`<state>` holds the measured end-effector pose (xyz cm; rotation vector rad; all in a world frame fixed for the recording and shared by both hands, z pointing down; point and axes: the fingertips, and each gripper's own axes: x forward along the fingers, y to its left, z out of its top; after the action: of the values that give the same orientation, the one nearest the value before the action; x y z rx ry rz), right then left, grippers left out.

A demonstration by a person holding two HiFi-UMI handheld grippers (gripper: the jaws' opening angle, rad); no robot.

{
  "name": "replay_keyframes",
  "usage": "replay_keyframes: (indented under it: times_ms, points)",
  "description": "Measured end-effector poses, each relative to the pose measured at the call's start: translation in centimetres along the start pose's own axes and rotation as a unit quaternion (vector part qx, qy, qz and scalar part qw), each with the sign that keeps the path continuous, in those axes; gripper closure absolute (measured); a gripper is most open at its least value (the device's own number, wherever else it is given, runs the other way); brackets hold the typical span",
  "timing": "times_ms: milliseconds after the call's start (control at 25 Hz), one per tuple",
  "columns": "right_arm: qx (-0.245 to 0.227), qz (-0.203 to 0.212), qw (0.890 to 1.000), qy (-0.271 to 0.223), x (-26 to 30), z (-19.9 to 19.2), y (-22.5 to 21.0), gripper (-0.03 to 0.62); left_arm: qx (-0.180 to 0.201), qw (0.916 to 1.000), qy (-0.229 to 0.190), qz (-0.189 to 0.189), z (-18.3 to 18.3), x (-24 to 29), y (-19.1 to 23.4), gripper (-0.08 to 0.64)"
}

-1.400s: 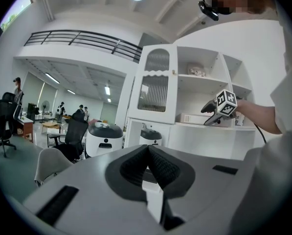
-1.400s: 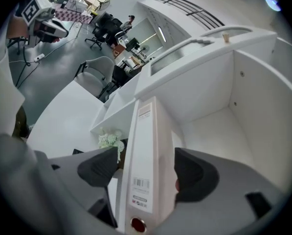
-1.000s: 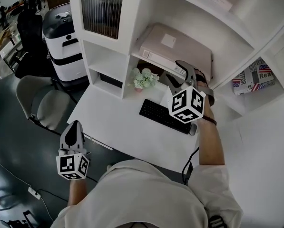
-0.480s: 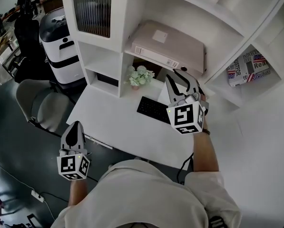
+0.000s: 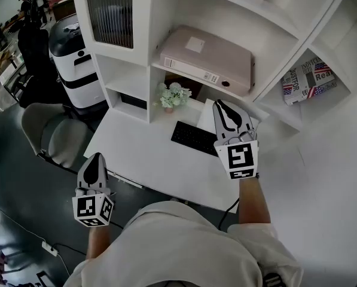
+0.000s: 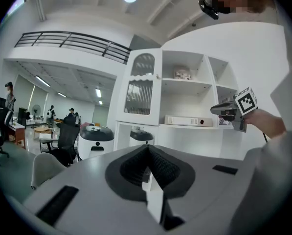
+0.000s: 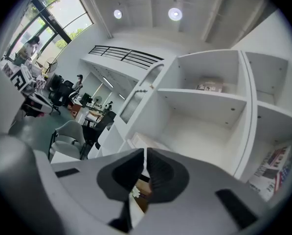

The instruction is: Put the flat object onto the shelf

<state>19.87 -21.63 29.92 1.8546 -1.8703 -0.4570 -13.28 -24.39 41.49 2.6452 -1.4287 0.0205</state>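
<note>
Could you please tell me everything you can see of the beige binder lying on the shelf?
The binder is a thick, closed lever-arch file with pale pinkish-beige covers that look like smooth coated board. A white square label sits on its top cover. Its spine faces the front, with a long white printed label and a dark round finger hole. It lies flat on the white shelf, and nothing else touches it.
</note>
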Motion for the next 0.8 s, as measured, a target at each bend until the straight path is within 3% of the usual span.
replay_keyframes:
  times_ms: [480, 800]
  points:
    - [0.081, -0.001, 0.996, -0.024, -2.2, -0.9, 0.3, 0.589, 0.006, 1.0, 0.0, -0.002, 0.3, -0.1, -0.4, 0.56]
    - [0.109, 0.001, 0.993, -0.033, -3.2, -1.5, 0.6, 0.589, 0.01, 0.9999, 0.003, -0.003, 0.4, 0.3, -0.6, 0.56]
